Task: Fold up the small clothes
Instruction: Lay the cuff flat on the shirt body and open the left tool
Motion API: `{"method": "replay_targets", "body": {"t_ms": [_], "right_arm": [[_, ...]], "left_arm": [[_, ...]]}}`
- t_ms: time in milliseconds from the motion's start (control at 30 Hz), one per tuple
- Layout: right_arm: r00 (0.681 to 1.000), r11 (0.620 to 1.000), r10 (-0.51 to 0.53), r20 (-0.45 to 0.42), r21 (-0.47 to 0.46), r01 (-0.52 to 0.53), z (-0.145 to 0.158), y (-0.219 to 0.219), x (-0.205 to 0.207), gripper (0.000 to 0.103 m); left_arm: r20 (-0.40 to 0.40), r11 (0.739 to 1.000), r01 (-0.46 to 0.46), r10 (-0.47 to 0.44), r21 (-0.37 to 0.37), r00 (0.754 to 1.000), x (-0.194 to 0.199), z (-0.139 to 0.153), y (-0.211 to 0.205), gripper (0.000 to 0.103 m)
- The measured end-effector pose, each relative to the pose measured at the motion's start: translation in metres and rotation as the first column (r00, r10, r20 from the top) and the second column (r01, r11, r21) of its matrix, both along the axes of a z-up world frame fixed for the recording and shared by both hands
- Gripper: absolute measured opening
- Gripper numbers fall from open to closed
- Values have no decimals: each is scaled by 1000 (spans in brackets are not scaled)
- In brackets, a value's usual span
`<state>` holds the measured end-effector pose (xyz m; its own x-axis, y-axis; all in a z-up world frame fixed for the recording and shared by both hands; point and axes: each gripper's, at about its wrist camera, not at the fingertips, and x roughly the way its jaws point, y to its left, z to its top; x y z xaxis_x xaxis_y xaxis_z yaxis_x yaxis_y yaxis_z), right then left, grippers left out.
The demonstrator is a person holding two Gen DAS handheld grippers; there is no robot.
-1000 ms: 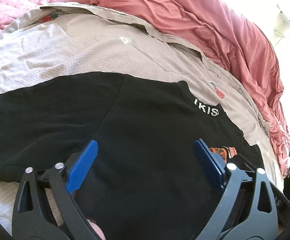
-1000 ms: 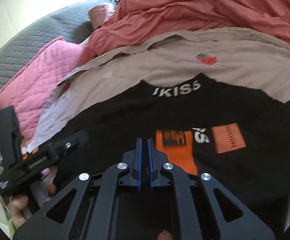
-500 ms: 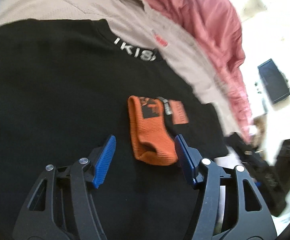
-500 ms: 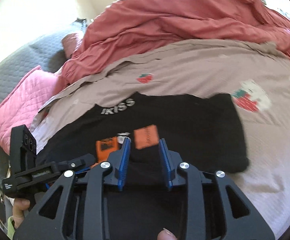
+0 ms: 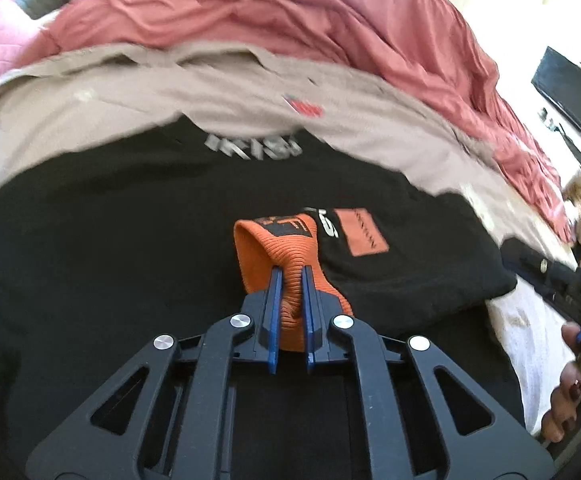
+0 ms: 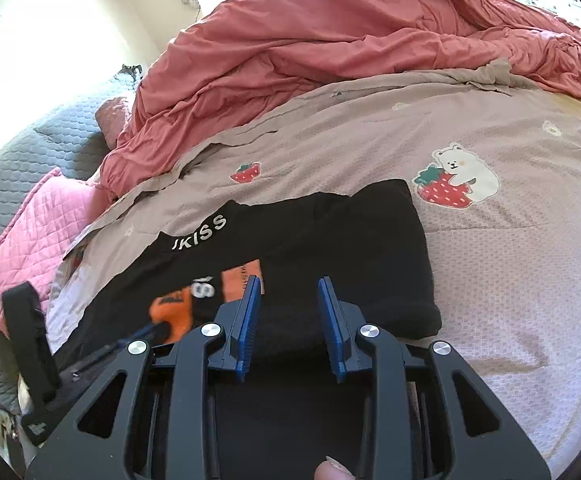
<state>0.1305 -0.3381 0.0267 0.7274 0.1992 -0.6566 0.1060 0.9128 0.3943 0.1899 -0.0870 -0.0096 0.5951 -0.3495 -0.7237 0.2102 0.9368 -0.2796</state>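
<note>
An orange sock (image 5: 278, 240) with black print lies on a black T-shirt (image 5: 110, 260) lettered "UKISS", spread flat on the bed. My left gripper (image 5: 289, 270) is shut on the sock's ribbed cuff, which bunches between the blue pads. In the right wrist view the sock (image 6: 172, 312) shows at lower left with the left gripper (image 6: 142, 334) on it. My right gripper (image 6: 288, 282) stands partly open over the shirt (image 6: 350, 248), just right of the sock, nothing between its fingers. A hand (image 5: 570, 380) holds that right gripper (image 5: 562, 280) at the left view's right edge.
The shirt rests on a beige sheet (image 6: 490, 260) printed with strawberries and a bear. A rumpled red duvet (image 6: 330, 40) is heaped behind. A pink quilted pillow (image 6: 38, 224) and grey quilt (image 6: 18, 168) lie far left. A dark screen (image 5: 570, 92) hangs on the right wall.
My left gripper swept right across the black shirt to the orange sock and shut on its cuff. My right gripper went from shut to partly open and swung right over the shirt.
</note>
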Motion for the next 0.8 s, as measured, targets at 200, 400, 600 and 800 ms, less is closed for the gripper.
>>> {"method": "replay_targets", "body": {"t_ms": [200, 400, 600, 800], "right_arm": [[999, 999, 34, -7, -9, -34, -1, 14, 7, 30], [997, 996, 71, -40, -53, -73, -6, 37, 19, 30], [994, 990, 81, -77, -105, -89, -12, 54, 33, 30], [989, 982, 76, -126, -162, -96, -23, 61, 53, 33]], "left_arm": [[93, 988, -152, 150, 11, 984, 12, 29, 58, 3], [73, 974, -223, 221, 29, 973, 13, 29, 96, 3], [2, 972, -221, 222, 77, 975, 16, 8, 102, 4], [-62, 973, -226, 229, 48, 971, 19, -4, 118, 5]]}}
